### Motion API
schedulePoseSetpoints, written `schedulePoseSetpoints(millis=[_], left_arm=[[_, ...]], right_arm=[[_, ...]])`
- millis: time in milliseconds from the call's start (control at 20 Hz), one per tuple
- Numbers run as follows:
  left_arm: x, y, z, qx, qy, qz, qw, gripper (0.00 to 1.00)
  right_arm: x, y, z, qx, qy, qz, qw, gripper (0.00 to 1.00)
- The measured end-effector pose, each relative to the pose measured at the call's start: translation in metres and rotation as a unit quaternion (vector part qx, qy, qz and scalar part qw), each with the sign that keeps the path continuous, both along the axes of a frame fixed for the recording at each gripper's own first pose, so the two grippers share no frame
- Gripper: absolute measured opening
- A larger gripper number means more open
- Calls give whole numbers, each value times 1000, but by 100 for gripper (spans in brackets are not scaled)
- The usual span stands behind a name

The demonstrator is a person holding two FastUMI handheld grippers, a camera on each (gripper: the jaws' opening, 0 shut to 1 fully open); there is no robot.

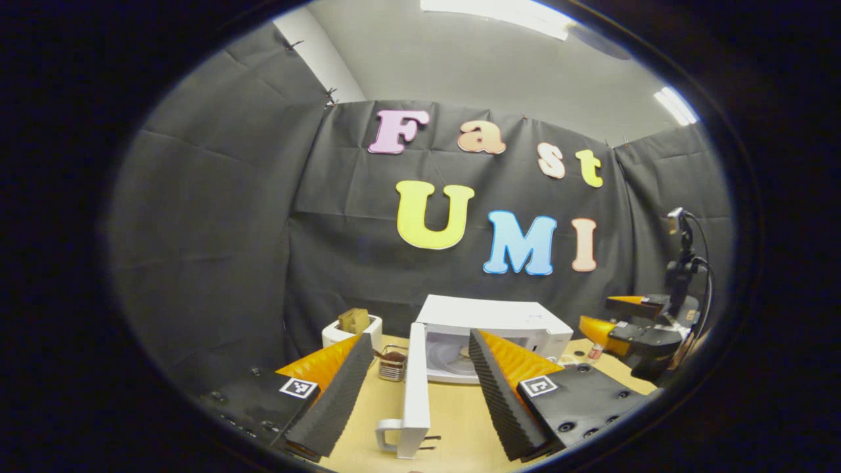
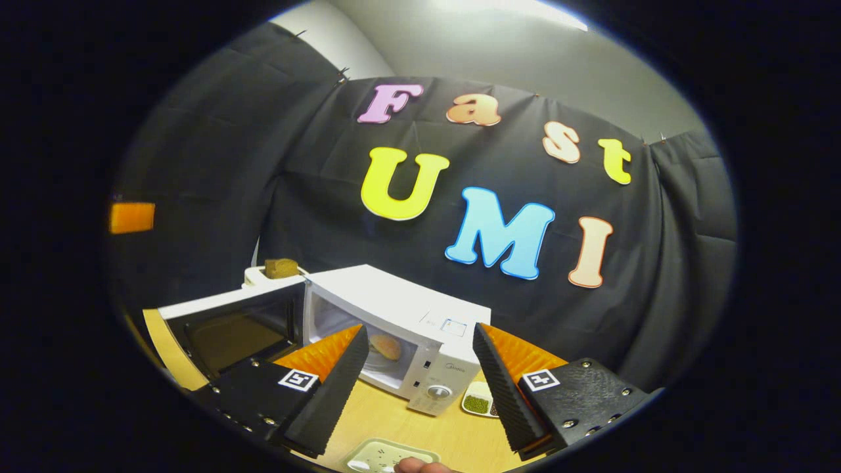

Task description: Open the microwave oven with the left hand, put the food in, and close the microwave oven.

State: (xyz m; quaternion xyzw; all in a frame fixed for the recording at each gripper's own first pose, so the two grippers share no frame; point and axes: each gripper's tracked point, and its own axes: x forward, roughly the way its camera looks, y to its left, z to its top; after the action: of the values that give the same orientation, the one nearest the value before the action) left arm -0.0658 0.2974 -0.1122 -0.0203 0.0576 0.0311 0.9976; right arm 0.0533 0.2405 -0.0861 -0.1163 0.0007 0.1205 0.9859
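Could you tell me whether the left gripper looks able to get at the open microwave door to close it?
Probably yes: the left gripper is open, with the swung-out microwave door edge-on between its fingers and nothing in between.

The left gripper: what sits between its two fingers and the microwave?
In the left gripper view, the open door stands edge-on between the left gripper's fingers, handle nearest, leading back to the microwave.

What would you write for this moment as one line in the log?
microwave: door open | bun: inside | left claw: open, door edge between its fingers | right claw: open, empty | next: probably close door
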Motion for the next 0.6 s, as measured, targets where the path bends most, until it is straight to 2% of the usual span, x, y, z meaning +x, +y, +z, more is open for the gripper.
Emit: schedulePoseSetpoints(millis=[50, 200, 400, 450, 600], left_arm=[[0, 1, 1, 1, -2, -2, 1000, 99], [4, -3, 7, 5, -6, -16, 1000, 96], [5, -3, 16, 22, -13, -24, 999, 94], [6, 0, 16, 29, -13, -21, 999, 96], [7, 7, 13, 32, -9, -16, 999, 94]], right_arm=[[-10, -7, 13, 25, -4, -6, 1000, 97], [-26, -30, 51, 84, -27, -41, 995, 97], [-40, -47, 86, 113, -62, -54, 990, 98], [-42, -48, 92, 114, -68, -54, 990, 98], [-42, -54, 99, 118, -72, -58, 989, 97]])
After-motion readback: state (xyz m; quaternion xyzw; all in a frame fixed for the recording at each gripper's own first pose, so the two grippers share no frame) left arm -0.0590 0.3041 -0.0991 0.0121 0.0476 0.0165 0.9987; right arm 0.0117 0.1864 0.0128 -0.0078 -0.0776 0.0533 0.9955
